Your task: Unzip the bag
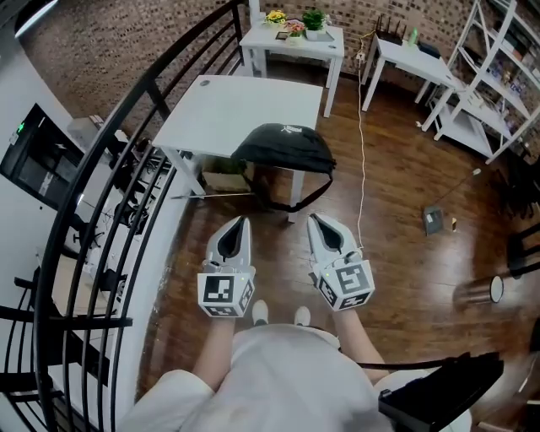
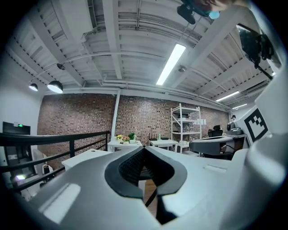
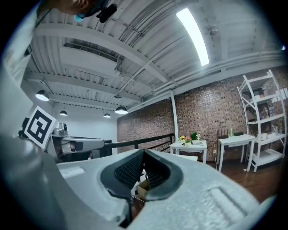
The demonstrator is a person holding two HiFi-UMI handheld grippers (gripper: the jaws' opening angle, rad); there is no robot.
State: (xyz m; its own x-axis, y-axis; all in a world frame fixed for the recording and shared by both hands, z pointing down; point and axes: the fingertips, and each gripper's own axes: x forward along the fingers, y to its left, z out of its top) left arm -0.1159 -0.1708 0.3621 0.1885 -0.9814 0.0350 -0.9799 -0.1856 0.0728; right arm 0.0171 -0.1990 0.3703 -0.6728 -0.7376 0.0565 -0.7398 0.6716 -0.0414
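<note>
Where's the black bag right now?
In the head view, the black bag sits on the near right corner of the white table, overhanging its edge, just above the picture's centre.

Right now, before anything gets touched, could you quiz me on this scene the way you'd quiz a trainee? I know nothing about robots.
1. True or false: the black bag lies on the white table, its strap hanging off the near edge.
2. The left gripper and right gripper are: A) both shut and empty; B) both wide open; C) clamped on the bag.
3. What stands on the small table beyond the bag's table?

Key: 1: true. 2: A. 3: potted plants.
</note>
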